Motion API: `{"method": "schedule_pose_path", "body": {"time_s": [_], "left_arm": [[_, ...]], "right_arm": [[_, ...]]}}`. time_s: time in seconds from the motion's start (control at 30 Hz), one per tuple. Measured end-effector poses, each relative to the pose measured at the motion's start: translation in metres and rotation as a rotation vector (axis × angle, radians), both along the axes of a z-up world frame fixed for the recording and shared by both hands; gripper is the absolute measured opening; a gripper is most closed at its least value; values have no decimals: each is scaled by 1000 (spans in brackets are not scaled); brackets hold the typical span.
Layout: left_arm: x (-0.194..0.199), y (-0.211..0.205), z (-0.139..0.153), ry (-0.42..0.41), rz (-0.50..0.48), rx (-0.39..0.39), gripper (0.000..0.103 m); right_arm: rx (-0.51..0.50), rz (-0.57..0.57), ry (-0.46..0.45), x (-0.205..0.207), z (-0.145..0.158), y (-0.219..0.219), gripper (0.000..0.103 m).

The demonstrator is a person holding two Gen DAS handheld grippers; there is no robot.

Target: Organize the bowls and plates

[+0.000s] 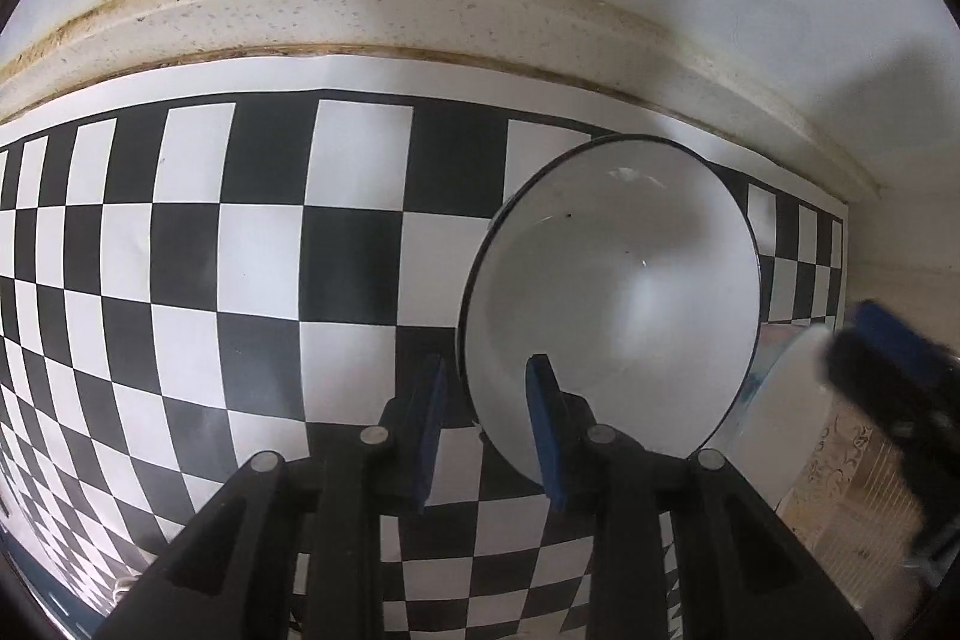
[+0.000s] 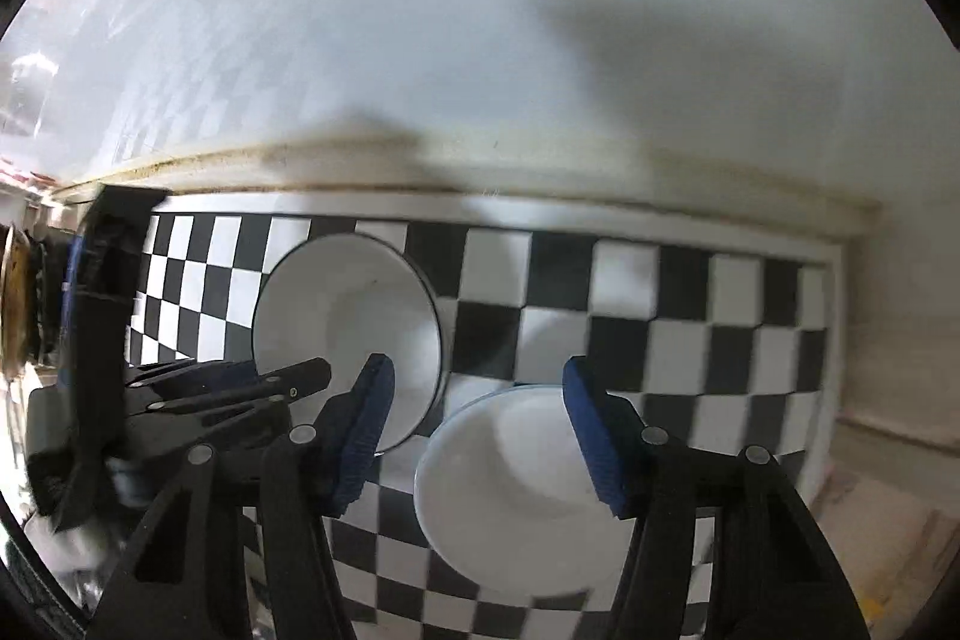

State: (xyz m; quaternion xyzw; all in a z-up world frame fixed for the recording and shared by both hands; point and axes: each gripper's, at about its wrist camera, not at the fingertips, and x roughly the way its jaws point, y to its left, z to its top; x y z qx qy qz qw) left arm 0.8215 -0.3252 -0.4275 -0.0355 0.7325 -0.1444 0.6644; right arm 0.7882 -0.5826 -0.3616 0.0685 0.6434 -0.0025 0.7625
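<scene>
So there's this big checkered mat (image 1: 240,250) laid out against the wall, everything sits relative to that. The bowl (image 1: 612,304) with the dark rim is tipped up over the mat's right part, its rim pinched between the left gripper (image 1: 489,430)'s blue pads, one inside, one outside. A white plate (image 2: 516,490) lies flat on the mat near its front edge, right in front of the right gripper (image 2: 480,436), whose fingers are spread wide, holding nothing. My worry: that thin rim pinch looks sketchy, the bowl could swivel or slip out and bang the plate.
</scene>
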Motion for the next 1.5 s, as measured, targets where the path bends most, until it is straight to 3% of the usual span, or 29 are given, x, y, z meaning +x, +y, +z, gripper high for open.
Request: {"method": "schedule_pose_path", "body": {"time_s": [0.07, 0.2, 0.3, 0.43, 0.63, 1.0, 1.27, 1.5], "left_arm": [[3, -1, -3, 6, 8, -15, 25], [0, -2, -7, 16, 23, -27, 25], [-5, 0, -12, 1, 39, -43, 25], [-5, 2, -9, -32, 46, -57, 18], [3, 10, 7, -55, 41, -39, 18], [-23, 33, 57, -116, -6, -33, 18], [-80, 48, 113, -175, -109, -53, 18], [-141, 51, 127, -147, -210, -84, 18]], "right_arm": [[22, 37, -21, 7, 4, 2, 61], [103, 40, 80, 32, -34, -1, 61], [149, 26, 144, 46, -64, -3, 45], [192, 18, 191, 46, -89, 1, 10], [179, -5, 184, 38, -88, 7, 9], [202, -21, 131, -3, -32, 20, 8], [225, -75, 53, -83, 28, 21, 8], [235, -152, 29, -178, 52, 21, 8]]}}
